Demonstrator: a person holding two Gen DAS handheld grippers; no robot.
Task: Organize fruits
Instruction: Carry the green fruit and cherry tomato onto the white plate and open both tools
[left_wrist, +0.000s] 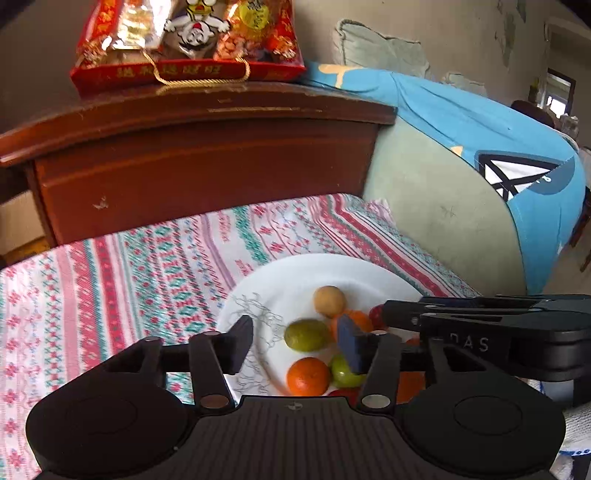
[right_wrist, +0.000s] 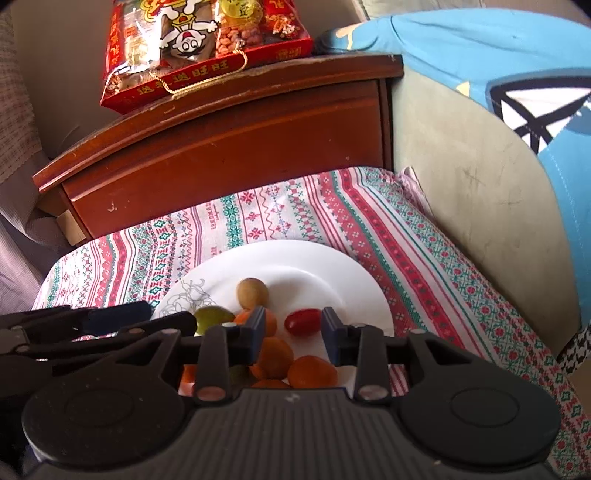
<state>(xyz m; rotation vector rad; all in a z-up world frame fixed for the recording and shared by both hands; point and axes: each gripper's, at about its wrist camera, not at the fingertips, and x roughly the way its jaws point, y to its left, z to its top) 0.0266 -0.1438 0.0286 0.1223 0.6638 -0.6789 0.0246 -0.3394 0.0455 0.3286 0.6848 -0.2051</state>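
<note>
A white plate (left_wrist: 295, 269) on the patterned cloth carries several small fruits. In the left wrist view I see a tan round fruit (left_wrist: 329, 301), a green lime (left_wrist: 306, 335), an orange (left_wrist: 308, 376) and another green fruit (left_wrist: 343, 371). My left gripper (left_wrist: 295, 328) hovers over the plate, open, with the lime lying beyond the gap and nothing pressed. In the right wrist view my right gripper (right_wrist: 293, 317) is open, with a red tomato (right_wrist: 303, 322) just past its fingers, untouched. Oranges (right_wrist: 275, 352) lie under it on the plate (right_wrist: 314, 266). Each gripper shows in the other's view, side by side.
A dark wooden cabinet (left_wrist: 203, 166) stands behind the cloth-covered surface (left_wrist: 110, 280), with a red snack bag (left_wrist: 184, 37) on top. To the right is a green sofa arm (right_wrist: 480, 203) with a blue cushion (right_wrist: 480, 48).
</note>
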